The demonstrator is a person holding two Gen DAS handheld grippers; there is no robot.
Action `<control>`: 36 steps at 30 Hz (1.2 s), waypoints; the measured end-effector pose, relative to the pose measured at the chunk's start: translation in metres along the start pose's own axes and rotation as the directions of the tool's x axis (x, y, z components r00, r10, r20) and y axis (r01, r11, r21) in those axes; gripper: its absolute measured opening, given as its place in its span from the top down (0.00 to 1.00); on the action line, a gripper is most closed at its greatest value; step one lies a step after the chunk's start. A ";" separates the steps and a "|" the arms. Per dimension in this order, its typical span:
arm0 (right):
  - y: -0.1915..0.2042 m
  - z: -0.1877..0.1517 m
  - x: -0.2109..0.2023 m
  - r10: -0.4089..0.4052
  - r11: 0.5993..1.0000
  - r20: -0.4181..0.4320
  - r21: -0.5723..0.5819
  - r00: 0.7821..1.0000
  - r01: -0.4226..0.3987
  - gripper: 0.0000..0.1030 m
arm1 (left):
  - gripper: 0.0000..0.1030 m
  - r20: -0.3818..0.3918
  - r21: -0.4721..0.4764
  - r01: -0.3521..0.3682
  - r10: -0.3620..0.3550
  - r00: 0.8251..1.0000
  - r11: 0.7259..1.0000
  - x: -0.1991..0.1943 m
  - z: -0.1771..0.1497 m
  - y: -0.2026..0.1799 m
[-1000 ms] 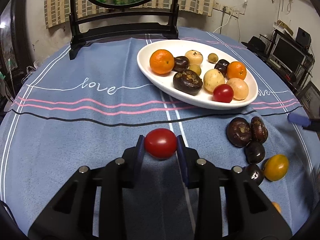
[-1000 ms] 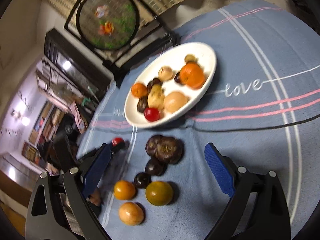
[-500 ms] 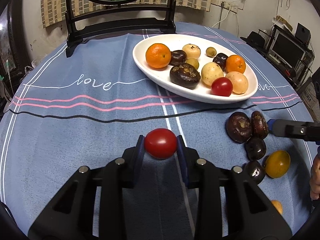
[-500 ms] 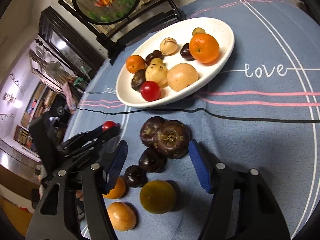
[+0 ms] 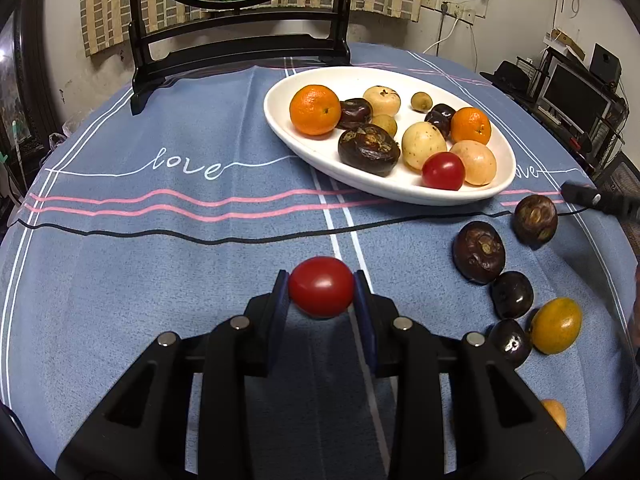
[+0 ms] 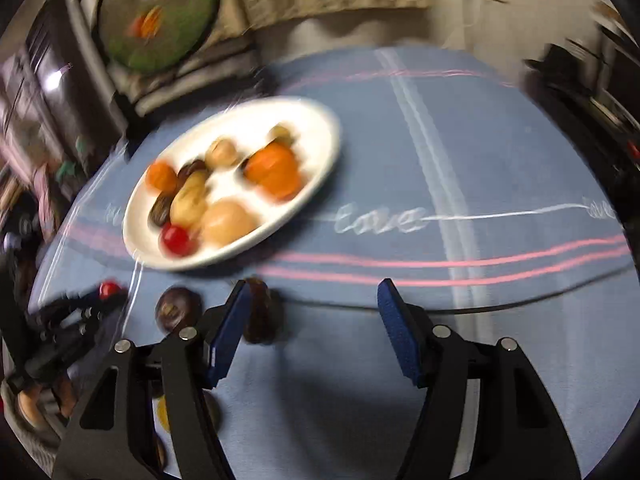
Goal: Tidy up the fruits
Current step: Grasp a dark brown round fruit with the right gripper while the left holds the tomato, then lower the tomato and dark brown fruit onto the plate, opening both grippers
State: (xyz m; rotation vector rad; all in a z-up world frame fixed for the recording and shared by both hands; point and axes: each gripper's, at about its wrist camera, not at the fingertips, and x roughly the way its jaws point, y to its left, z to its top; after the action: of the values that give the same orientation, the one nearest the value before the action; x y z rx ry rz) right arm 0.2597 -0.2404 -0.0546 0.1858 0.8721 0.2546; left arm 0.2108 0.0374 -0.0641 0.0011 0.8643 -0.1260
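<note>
My left gripper [image 5: 321, 286] is shut on a red tomato [image 5: 321, 286] and holds it above the blue cloth, short of the white oval plate [image 5: 304, 148]. The plate holds oranges, dark water chestnuts, pale round fruits and another red tomato [image 5: 443, 171]. Loose dark chestnuts [image 5: 478, 252] and a yellow-orange fruit [image 5: 556, 325] lie on the cloth at the right. My right gripper [image 6: 314, 320] is open and empty; its view is blurred. A dark chestnut [image 6: 258, 312] lies just inside its left finger [image 6: 228, 340]. The plate shows there too [image 6: 320, 148].
A black stand with a round painted screen [image 5: 240, 52] stands at the table's far edge. The right gripper's tip [image 5: 592, 200] shows at the right of the left wrist view. A desk with a monitor [image 5: 572, 92] is off to the right.
The right gripper has swung right and forward, knocking one dark chestnut away from the cluster. The left gripper has moved slightly closer to the plate with the tomato.
</note>
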 end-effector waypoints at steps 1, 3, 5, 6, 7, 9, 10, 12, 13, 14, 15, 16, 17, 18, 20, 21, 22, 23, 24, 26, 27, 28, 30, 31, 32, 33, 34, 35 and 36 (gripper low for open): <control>-0.006 0.000 -0.001 0.055 0.998 -0.006 0.030 0.998 -0.055 0.37 | 0.69 0.000 0.001 -0.001 0.001 1.000 1.000 0.000 0.000 0.000; -0.005 -0.001 0.001 0.129 0.991 -0.014 0.037 0.992 -0.128 0.37 | 0.69 0.000 0.000 0.000 0.000 1.000 1.000 0.000 0.000 0.000; 0.004 -0.004 0.006 0.158 0.987 -0.036 0.009 0.987 -0.158 0.37 | 0.69 0.000 0.000 0.000 0.000 1.000 1.000 0.000 -0.001 0.000; 0.009 -0.005 0.009 0.163 0.987 -0.048 -0.005 0.985 -0.163 0.37 | 0.69 0.000 0.001 0.000 0.000 1.000 1.000 0.000 -0.001 0.000; 0.012 -0.005 0.011 0.145 0.989 -0.052 -0.024 0.988 -0.147 0.38 | 0.69 0.000 0.002 -0.002 0.002 1.000 1.000 0.000 -0.001 -0.001; 0.016 -0.006 0.013 0.107 0.993 -0.050 -0.044 0.993 -0.110 0.38 | 0.69 0.000 0.003 -0.002 0.002 1.000 1.000 0.000 -0.001 -0.001; 0.015 -0.005 0.014 0.095 0.994 -0.052 -0.043 0.994 -0.097 0.38 | 0.69 0.000 0.004 -0.003 0.003 1.000 1.000 0.000 -0.001 -0.001; 0.016 -0.005 0.019 0.086 0.995 -0.059 -0.041 0.995 -0.089 0.38 | 0.69 0.000 0.004 -0.003 0.003 1.000 1.000 0.000 -0.001 -0.001; 0.017 -0.005 0.022 0.084 0.995 -0.068 -0.043 0.994 -0.087 0.38 | 0.69 0.000 0.003 -0.002 0.002 1.000 1.000 0.000 -0.001 -0.001; 0.018 -0.007 0.023 0.082 0.995 -0.074 -0.046 0.994 -0.085 0.39 | 0.69 0.000 0.003 -0.002 0.002 1.000 1.000 0.000 -0.001 -0.001; 0.019 -0.006 0.026 0.080 0.995 -0.078 -0.051 0.994 -0.084 0.40 | 0.69 0.000 0.003 -0.002 0.002 1.000 1.000 0.000 -0.001 -0.001; 0.021 -0.006 0.028 0.074 0.995 -0.080 -0.057 0.994 -0.079 0.42 | 0.69 0.000 0.003 -0.002 0.002 1.000 1.000 0.000 -0.001 -0.001; 0.022 -0.007 0.029 0.070 0.995 -0.082 -0.064 0.994 -0.075 0.42 | 0.69 0.000 0.003 -0.003 0.003 1.000 1.000 0.000 -0.001 -0.001; 0.023 -0.007 0.031 0.067 0.995 -0.086 -0.068 0.994 -0.073 0.43 | 0.69 0.000 0.004 -0.003 0.003 1.000 1.000 0.000 -0.001 -0.001; 0.026 -0.009 0.035 0.058 0.994 -0.097 -0.085 0.994 -0.067 0.47 | 0.69 0.000 0.005 -0.004 0.004 1.000 1.000 0.000 -0.001 -0.001; 0.029 -0.010 0.037 0.045 0.993 -0.094 -0.101 0.995 -0.055 0.48 | 0.69 0.000 0.005 -0.003 0.003 1.000 1.000 0.000 -0.001 -0.001; 0.031 -0.010 0.038 0.032 0.993 -0.091 -0.114 0.995 -0.042 0.50 | 0.69 0.000 0.005 -0.003 0.003 1.000 1.000 0.000 -0.001 -0.001; 0.032 -0.011 0.039 0.018 0.992 -0.089 -0.126 0.996 -0.029 0.52 | 0.69 0.000 0.005 -0.004 0.004 1.000 1.000 0.000 -0.001 -0.002; 0.033 -0.011 0.039 0.009 0.991 -0.087 -0.135 0.996 -0.020 0.55 | 0.68 0.000 0.005 -0.004 0.004 1.000 1.000 0.000 -0.001 -0.001; 0.035 -0.013 0.041 -0.018 0.987 -0.080 -0.162 0.997 0.005 0.58 | 0.69 0.000 0.005 -0.003 0.003 1.000 1.000 0.000 -0.001 -0.001; 0.035 -0.014 0.041 -0.020 0.986 -0.079 -0.166 0.997 0.007 0.58 | 0.69 0.000 0.004 -0.002 0.002 1.000 1.000 0.000 -0.001 -0.001; 0.035 -0.014 0.041 -0.022 0.985 -0.076 -0.171 0.997 0.009 0.58 | 0.69 0.001 0.003 0.000 0.000 1.000 1.000 0.000 -0.001 -0.001; 0.034 -0.014 0.041 -0.016 0.986 -0.074 -0.164 0.997 0.004 0.58 | 0.69 0.003 0.000 0.005 -0.005 1.000 1.000 0.001 -0.001 -0.001; 0.032 -0.014 0.040 -0.006 0.988 -0.076 -0.153 0.997 -0.006 0.58 | 0.69 0.004 -0.002 0.008 -0.008 1.000 1.000 0.001 -0.001 -0.001; 0.030 -0.013 0.040 0.005 0.990 -0.077 -0.140 0.997 -0.016 0.59 | 0.69 0.005 -0.005 0.013 -0.013 1.000 1.000 0.001 -0.001 0.000; 0.028 -0.012 0.039 0.018 0.992 -0.076 -0.125 0.997 -0.027 0.59 | 0.69 0.013 -0.010 0.026 -0.026 1.000 1.000 0.000 -0.001 0.001; 0.024 -0.011 0.036 0.037 0.994 -0.069 -0.104 0.997 -0.044 0.58 | 0.69 0.022 -0.013 0.034 -0.034 0.999 0.999 -0.002 -0.001 0.001; 0.022 -0.010 0.032 0.051 0.994 -0.062 -0.091 0.997 -0.056 0.58 | 0.69 0.045 -0.010 0.035 -0.034 0.998 0.999 -0.007 0.000 0.000; 0.019 -0.010 0.027 0.063 0.995 -0.051 -0.080 0.997 -0.067 0.58 | 0.69 0.062 -0.005 0.027 -0.027 0.998 1.000 -0.010 0.000 -0.001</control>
State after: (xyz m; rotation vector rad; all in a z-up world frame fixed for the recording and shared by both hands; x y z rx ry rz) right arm 0.2661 -0.2137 -0.0757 0.1328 0.9031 0.3562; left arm 0.2040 0.0377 -0.0565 -0.0199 0.8030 -0.1484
